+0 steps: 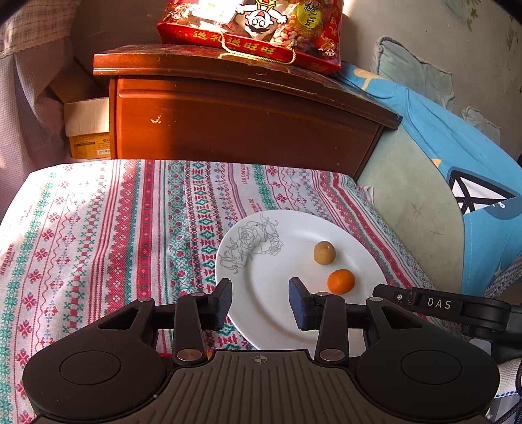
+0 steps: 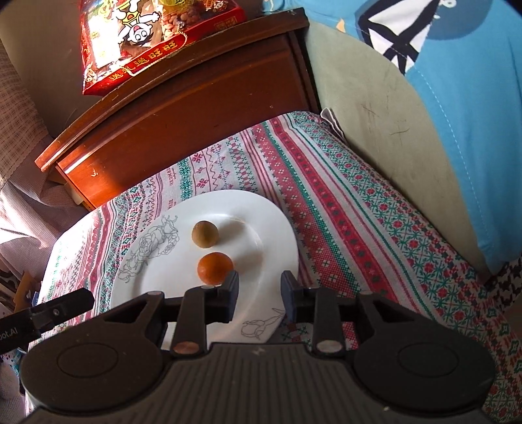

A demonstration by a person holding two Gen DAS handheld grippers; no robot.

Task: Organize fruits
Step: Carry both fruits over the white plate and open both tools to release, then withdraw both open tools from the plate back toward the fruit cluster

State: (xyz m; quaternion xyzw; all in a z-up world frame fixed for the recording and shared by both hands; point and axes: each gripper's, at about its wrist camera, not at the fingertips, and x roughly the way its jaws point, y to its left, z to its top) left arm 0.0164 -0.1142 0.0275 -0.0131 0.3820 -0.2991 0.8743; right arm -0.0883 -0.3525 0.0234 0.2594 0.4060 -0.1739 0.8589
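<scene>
A white plate (image 1: pixel 261 293) with a rose drawing lies on the patterned cloth; it also shows in the right wrist view (image 2: pixel 267 228). On it sit a small orange fruit (image 1: pixel 341 281) (image 2: pixel 215 267) and a brown-green round fruit (image 1: pixel 324 252) (image 2: pixel 205 234), apart from each other. My left gripper (image 1: pixel 260 301) is open and empty over the plate's near-left part, the orange just beyond its right finger. My right gripper (image 2: pixel 259 298) is open and empty over the plate's near edge, the orange just beyond its left finger.
The patterned cloth (image 1: pixel 114 228) covers the surface. A brown wooden nightstand (image 1: pixel 244 120) stands behind it with a red snack bag (image 1: pixel 251 29) on top. A green cushion (image 2: pixel 375 107) and blue fabric (image 2: pixel 473 114) lie to the right. A cardboard box (image 1: pixel 86 130) sits left of the nightstand.
</scene>
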